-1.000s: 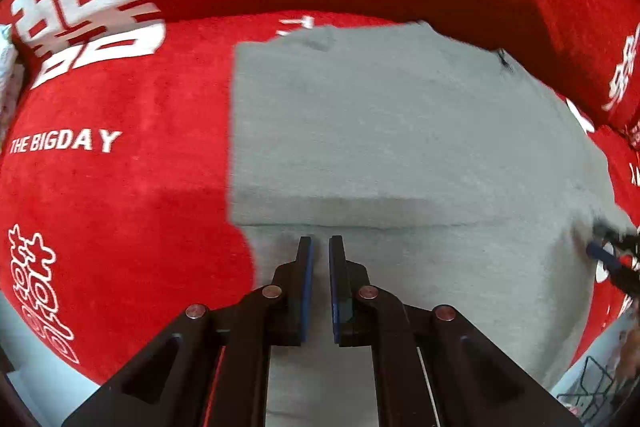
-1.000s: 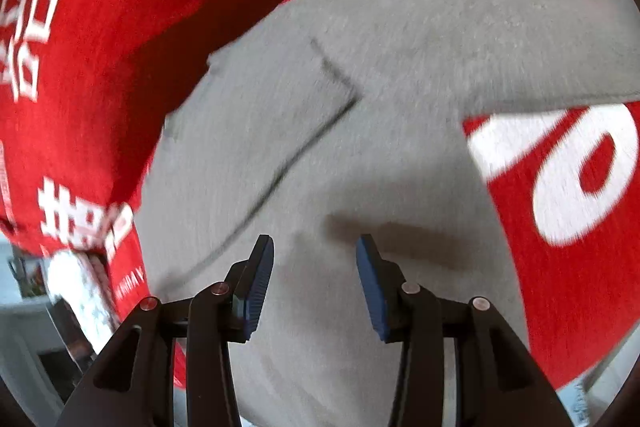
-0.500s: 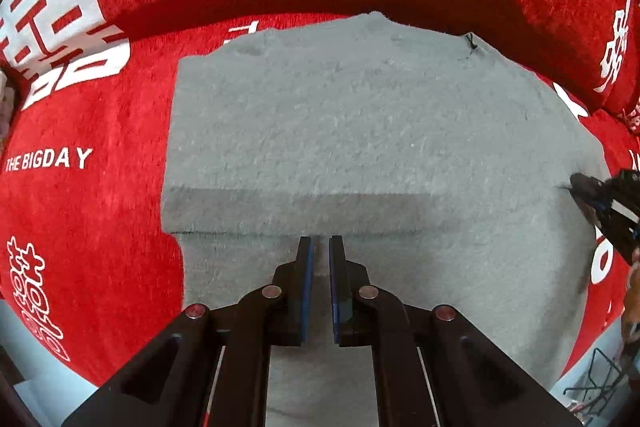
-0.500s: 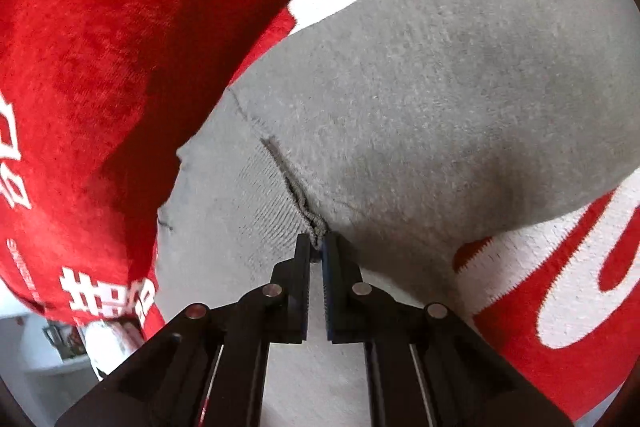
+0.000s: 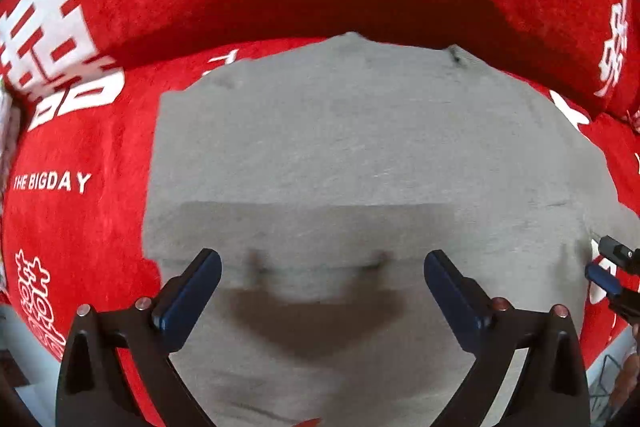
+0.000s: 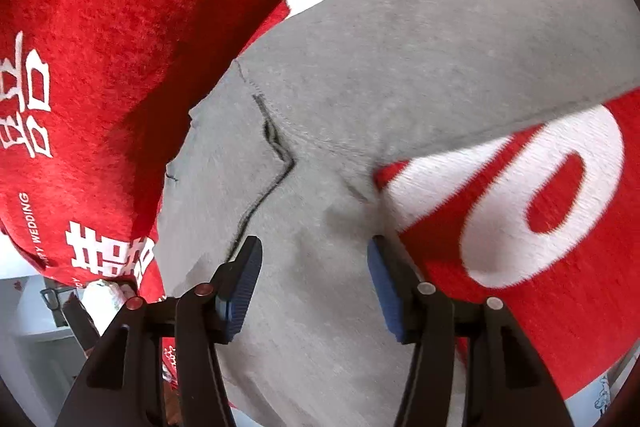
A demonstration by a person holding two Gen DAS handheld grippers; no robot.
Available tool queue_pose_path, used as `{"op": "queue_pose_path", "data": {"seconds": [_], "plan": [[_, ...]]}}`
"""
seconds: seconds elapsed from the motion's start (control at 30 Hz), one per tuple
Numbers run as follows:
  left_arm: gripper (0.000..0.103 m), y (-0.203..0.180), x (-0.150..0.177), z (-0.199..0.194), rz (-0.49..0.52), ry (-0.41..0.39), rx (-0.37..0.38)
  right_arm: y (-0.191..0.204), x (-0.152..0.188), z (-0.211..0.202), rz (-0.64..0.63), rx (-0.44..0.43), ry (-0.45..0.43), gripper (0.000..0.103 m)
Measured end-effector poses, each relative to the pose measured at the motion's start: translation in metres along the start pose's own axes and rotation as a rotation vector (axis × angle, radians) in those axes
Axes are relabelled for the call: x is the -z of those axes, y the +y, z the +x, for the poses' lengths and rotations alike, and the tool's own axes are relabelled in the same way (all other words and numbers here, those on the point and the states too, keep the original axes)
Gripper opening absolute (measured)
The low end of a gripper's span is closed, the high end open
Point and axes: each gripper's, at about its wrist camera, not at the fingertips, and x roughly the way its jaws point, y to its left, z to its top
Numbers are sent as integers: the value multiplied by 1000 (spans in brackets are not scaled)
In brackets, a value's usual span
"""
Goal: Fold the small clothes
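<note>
While both jaws are opening, grey garment (image 5: 360,147) flat under left tool (image 5: 322,279), right tool (image 6: 314,279), neither gripping.

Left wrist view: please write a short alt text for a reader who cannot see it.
A grey garment lies folded flat on a red cover with white print. The left hand-held gripper hangs above its near part, jaws opening wide and holding nothing. The right hand-held gripper shows at the garment's right edge.
</note>
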Motion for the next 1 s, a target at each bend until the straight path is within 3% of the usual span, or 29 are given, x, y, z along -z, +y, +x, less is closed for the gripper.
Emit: {"op": "queue_pose_path", "data": {"seconds": [0.27,0.5,0.73,1.0], "plan": [[102,-41,-7,13,35,57,-24,-48,-12,-37,78,27,-76,66],[101,-87,-6,24,120,101,33,-127,-32,-83,270,37,-229,68],[101,-132,-1,26,190,118,75,-183,-51,-110,412,-16,-326,68],[101,-166,-3,28,237,117,95,-228,-71,-113,565,-93,-396,68]]}}
